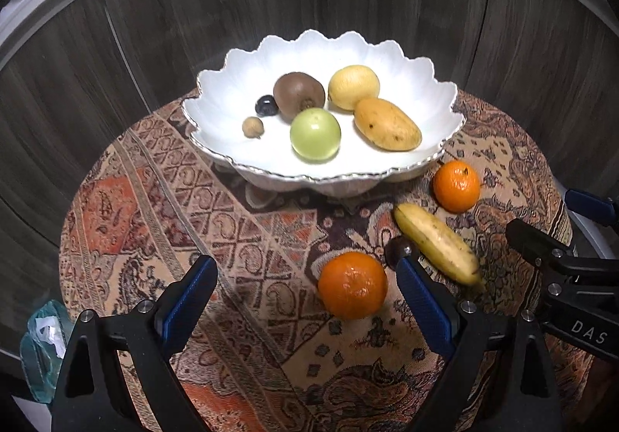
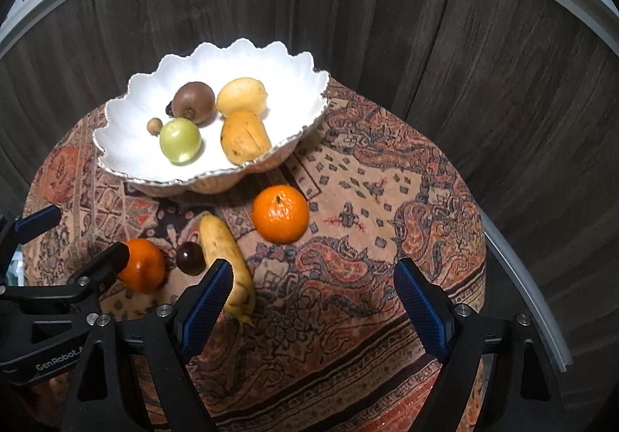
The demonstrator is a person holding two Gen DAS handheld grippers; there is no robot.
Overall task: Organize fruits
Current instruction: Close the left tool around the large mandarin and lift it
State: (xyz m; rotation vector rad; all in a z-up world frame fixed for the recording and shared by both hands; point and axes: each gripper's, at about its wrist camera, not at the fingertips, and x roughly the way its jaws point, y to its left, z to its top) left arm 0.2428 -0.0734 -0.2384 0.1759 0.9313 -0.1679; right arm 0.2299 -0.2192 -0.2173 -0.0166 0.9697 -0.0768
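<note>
Dark and small, a round fruit (image 1: 399, 248) sits half hidden behind the left gripper's (image 1: 305, 277) right finger; its kind is hard to tell. A blueberry (image 1: 266, 105) peeks from behind the kiwi (image 1: 298, 93). Both the left gripper and the right gripper (image 2: 313, 281) hover spread wide, holding nothing. On the patterned cloth (image 1: 240, 238) lie a banana (image 1: 437, 242), a near orange (image 1: 352, 285) and a far orange (image 1: 456, 185), all just beside the bowl (image 1: 425, 87). The white scalloped bowl holds the kiwi, a lemon (image 1: 353, 86), a mango (image 1: 387, 124), a green fruit (image 1: 315, 134) and a small brown nut-like fruit (image 1: 253, 127).
</note>
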